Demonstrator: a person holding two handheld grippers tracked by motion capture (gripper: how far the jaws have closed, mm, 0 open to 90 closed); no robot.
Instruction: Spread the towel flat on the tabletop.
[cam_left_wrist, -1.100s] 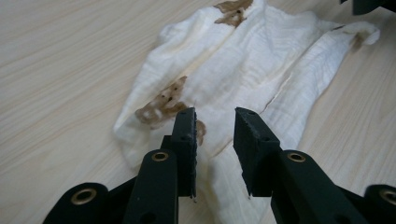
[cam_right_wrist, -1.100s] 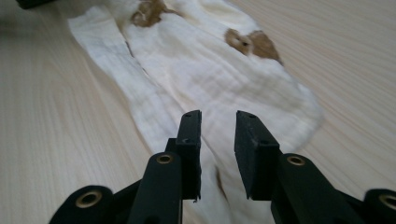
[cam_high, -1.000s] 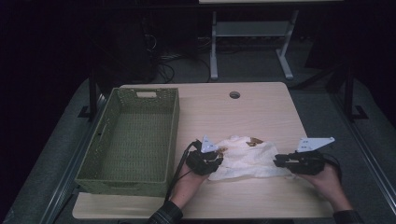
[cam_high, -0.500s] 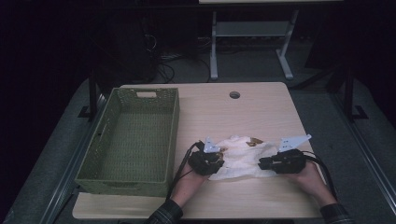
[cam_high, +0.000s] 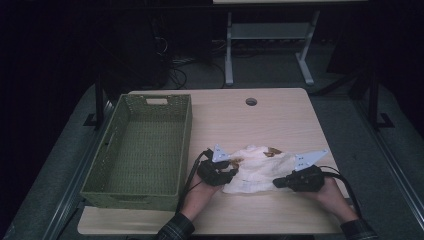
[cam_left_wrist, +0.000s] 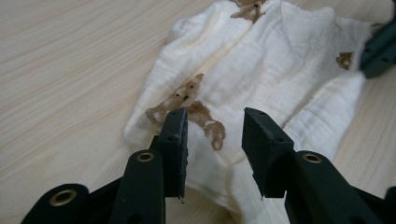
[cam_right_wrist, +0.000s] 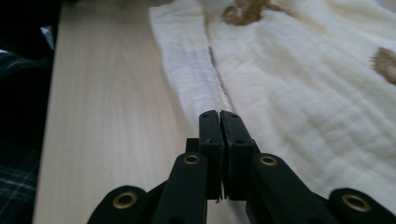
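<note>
Pale wood worktop (cam_high: 280, 120) under a crumpled white muslin cloth with brown bear prints (cam_high: 257, 167).
A green woven rectangular basket (cam_high: 145, 150) sits beyond the left gripper (cam_left_wrist: 212, 140), whose jaws, just opening, stand apart over the cloth; the right gripper (cam_right_wrist: 219, 140) has its jaws together, pinching the cloth's edge.

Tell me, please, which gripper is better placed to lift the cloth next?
Probably the right gripper: its jaws are pressed together at the hem of the white cloth, apparently pinching it. The left gripper has jaws apart above the cloth, having just been opening, gripping nothing.
</note>
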